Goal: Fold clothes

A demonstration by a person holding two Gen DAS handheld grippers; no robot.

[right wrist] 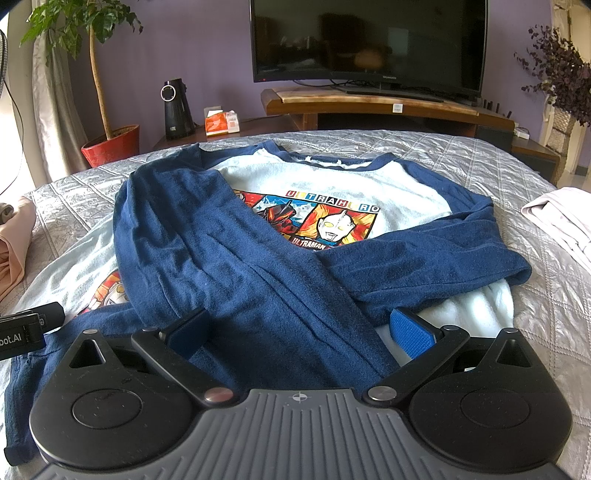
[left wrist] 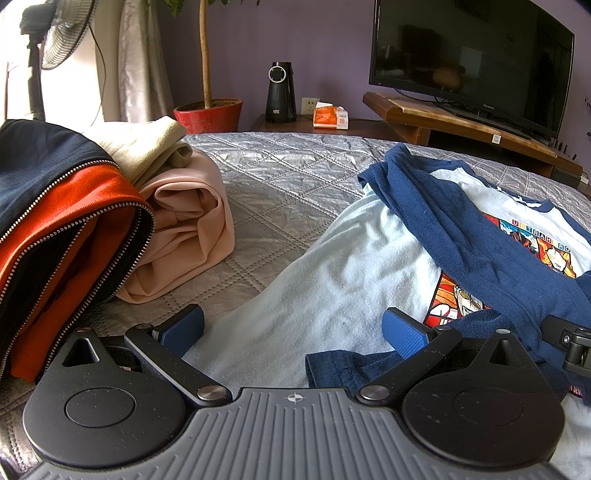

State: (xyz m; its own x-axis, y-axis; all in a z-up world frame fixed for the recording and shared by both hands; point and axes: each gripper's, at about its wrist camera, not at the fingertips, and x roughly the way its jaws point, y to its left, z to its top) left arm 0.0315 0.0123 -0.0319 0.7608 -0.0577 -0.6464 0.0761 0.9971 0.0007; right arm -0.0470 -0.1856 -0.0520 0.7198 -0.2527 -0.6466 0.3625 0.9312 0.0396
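Observation:
A pale blue sweatshirt [right wrist: 332,177] with navy sleeves and a cartoon print lies flat on the grey quilted bed [right wrist: 480,158]. Both navy sleeves [right wrist: 229,258] are folded across its front and cross each other. It also shows in the left wrist view [left wrist: 332,266]. My left gripper [left wrist: 291,328] is open and empty, low over the sweatshirt's lower left part near the navy hem. My right gripper [right wrist: 299,328] is open and empty, low over the crossed sleeves at the near edge. The left gripper's side shows at the right view's left edge [right wrist: 26,328].
A navy and orange zip jacket [left wrist: 62,229], a pink garment [left wrist: 184,229] and a beige one [left wrist: 147,144] are piled on the bed's left. A pale folded cloth [right wrist: 561,218] lies at the right. Beyond the bed stand a TV [right wrist: 369,40], a red plant pot [left wrist: 208,114] and a fan [left wrist: 62,33].

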